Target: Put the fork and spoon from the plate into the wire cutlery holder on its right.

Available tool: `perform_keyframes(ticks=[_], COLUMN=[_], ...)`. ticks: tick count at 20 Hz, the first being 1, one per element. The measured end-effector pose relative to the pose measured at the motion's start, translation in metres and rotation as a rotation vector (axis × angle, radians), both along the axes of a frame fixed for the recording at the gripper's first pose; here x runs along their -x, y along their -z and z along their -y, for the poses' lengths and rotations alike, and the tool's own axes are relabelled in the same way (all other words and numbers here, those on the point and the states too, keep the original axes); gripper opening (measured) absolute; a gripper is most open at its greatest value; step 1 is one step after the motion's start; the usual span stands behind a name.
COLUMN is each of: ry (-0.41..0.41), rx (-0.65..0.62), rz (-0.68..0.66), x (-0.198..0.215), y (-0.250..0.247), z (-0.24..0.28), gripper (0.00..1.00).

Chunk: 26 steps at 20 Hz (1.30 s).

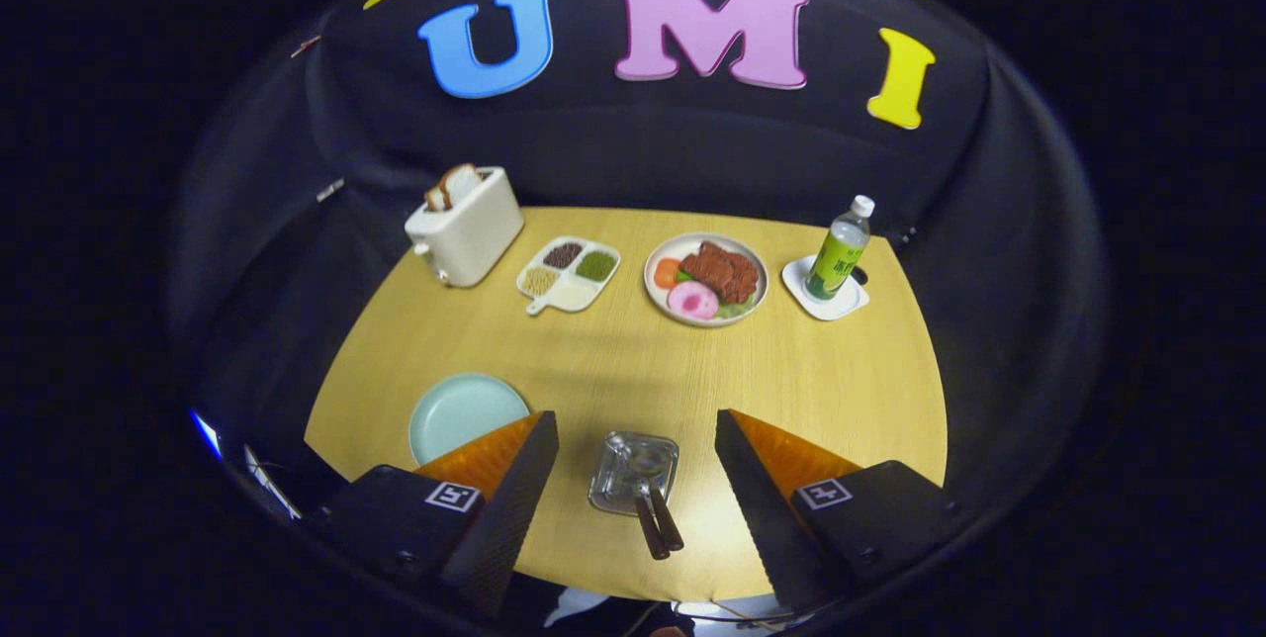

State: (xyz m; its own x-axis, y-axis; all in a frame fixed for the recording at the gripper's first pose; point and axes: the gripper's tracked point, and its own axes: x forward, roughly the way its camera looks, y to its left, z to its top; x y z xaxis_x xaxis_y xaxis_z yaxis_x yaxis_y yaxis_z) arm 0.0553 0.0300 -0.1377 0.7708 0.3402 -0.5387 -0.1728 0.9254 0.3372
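Note:
A pale blue plate (463,411) lies on the wooden table (633,360), partly behind my left finger, and its visible face is bare. To its right stands the wire cutlery holder (633,471), in the gap between my two fingers. Two brown utensil handles (658,523) stick out of the holder and lean toward me; a shiny spoon bowl shows inside the wire. I cannot tell the fork's head apart. My gripper (635,419) is open and wide, above the holder, with its fingers touching nothing.
Along the far side of the table stand a white toaster (465,225) with bread in it, a divided dish of grains (569,273), a plate of food (706,278) and a green bottle (839,251) on a white coaster. The table's front edge runs just under my fingers.

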Motion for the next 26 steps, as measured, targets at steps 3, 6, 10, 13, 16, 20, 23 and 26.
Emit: perform_keyframes(ticks=[3,6,10,13,16,20,23,26], ry=[0.030,0.052,0.103,0.096,0.051,0.028,0.038,0.045], rx=[0.048,0.092,0.155,0.144,0.179,0.187,0.180,0.166], rz=[0.134,0.265,0.443,0.523,0.552,0.583,0.580,0.574], x=[0.012,0.020,0.026,0.036,0.039,0.042,0.043,0.046], y=[-0.018,-0.038,-0.066,-0.077,-0.071,-0.073,-0.071,-0.069], z=[0.016,0.025,0.052,0.057,0.055,0.056,0.061,0.062], gripper=[0.99,1.00,0.98,0.98,0.98,0.98,0.98,0.98])
